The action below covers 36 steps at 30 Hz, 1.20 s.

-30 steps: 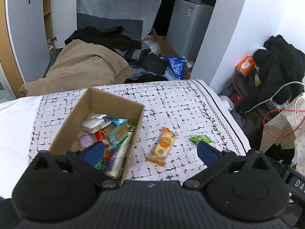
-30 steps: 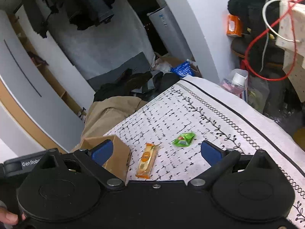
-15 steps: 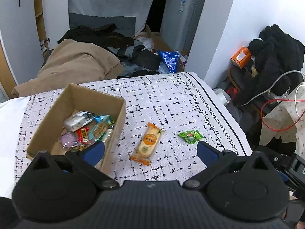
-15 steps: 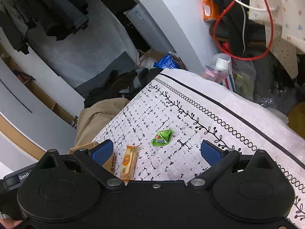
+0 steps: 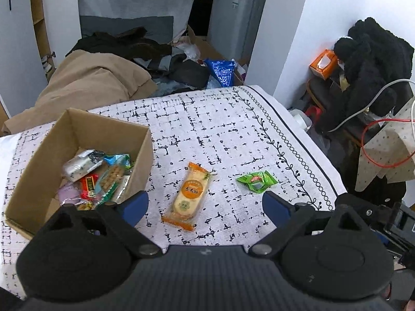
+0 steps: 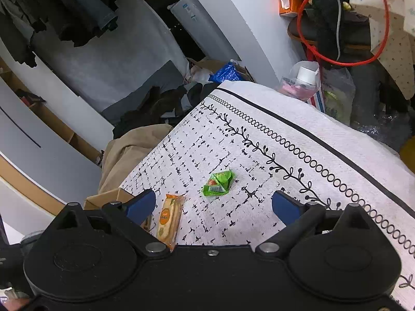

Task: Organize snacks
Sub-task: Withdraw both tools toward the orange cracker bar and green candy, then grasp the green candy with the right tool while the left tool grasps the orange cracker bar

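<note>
Left wrist view: your left gripper is hanging over the patterned cloth, jaws wide with nothing gripped, and they have just been closing a little; the orange cracker pack is lying flat on the cloth between the blue pads, not touched. Cardboard box is sitting just left of that pack, holding several wrapped snacks. Green candy packet is lying to the right of the orange pack, apart from it. Right wrist view: your right gripper is also standing wide open and holding nothing, pointing down at the cloth with the green candy packet ahead between its fingers, clear of both; the orange cracker pack is lying by the left finger, the box corner beyond it
</note>
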Each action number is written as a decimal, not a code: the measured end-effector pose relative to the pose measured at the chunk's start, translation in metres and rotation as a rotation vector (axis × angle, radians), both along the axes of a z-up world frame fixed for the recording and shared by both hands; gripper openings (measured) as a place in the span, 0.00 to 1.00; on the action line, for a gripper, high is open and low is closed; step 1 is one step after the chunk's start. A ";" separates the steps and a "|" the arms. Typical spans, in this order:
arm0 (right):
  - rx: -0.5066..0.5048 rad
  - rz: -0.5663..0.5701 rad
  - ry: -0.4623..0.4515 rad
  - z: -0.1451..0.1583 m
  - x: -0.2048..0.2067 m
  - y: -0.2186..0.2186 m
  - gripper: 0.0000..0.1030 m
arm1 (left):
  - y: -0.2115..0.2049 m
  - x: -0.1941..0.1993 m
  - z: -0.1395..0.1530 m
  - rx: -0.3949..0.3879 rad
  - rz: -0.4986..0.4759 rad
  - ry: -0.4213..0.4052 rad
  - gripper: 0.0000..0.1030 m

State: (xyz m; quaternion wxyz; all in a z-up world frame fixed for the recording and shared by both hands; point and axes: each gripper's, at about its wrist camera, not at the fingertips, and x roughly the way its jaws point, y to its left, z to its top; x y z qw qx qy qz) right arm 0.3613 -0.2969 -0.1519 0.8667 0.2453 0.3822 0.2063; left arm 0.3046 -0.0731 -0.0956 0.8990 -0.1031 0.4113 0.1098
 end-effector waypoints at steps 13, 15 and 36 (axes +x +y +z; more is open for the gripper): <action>0.007 -0.004 0.060 -0.029 0.030 0.020 0.83 | 0.012 0.035 -0.039 -0.012 -0.008 0.061 0.81; 0.005 -0.002 0.071 -0.034 0.035 0.023 0.81 | 0.014 0.040 -0.046 -0.016 -0.011 0.074 0.78; 0.027 -0.054 0.122 -0.074 0.073 0.056 0.70 | 0.014 0.074 -0.075 0.080 -0.105 0.080 0.71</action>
